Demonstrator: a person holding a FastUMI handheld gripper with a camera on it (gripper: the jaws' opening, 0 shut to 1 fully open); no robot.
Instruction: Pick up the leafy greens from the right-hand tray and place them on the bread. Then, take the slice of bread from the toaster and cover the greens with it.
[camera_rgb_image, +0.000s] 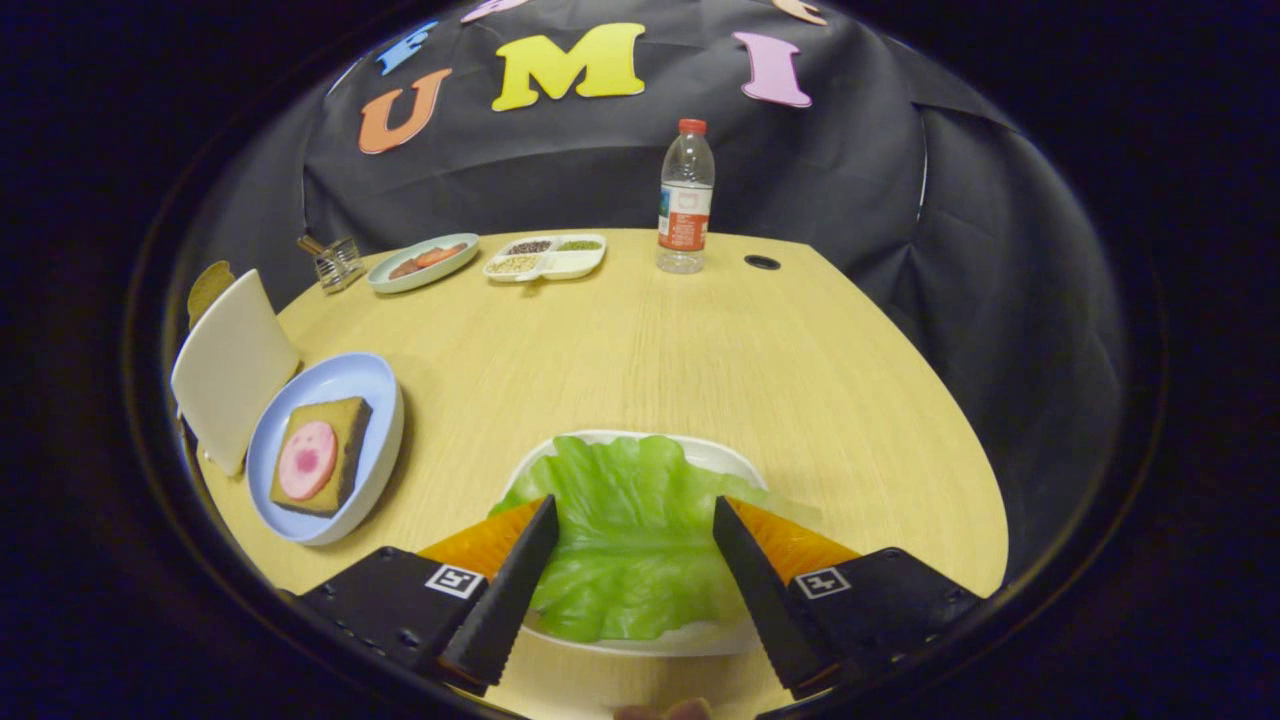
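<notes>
A hand-held two-finger gripper (635, 512) hangs over a pale wooden table (700, 350) with its fingers spread wide apart and nothing clamped between them. Directly between the fingers lies a large, crinkled, bright green lettuce leaf (630, 530), resting on a white oval tray (715, 455) whose rim shows just beyond the leaf at twelve o'clock. At about ten o'clock from the fingertips, well apart from the leaf, sits a pale blue round plate (375, 385) holding a square slice of brown-crusted yellow bread (345, 425) topped with a round pink slice of ham (307, 460). Touching that plate's far left side stands a white boxy toaster (230, 365), with the rounded top of a tan bread slice (207, 288) poking up behind it. Far across the table, around eleven o'clock, are a small clear glass holder (335, 262), a pale green oval dish (422, 262) with reddish food, and a white divided tray (545, 256) of grains. Near one o'clock, a clear plastic water bottle with a red cap (685, 198) stands upright beside a small dark round hole (762, 262) in the tabletop.
</notes>
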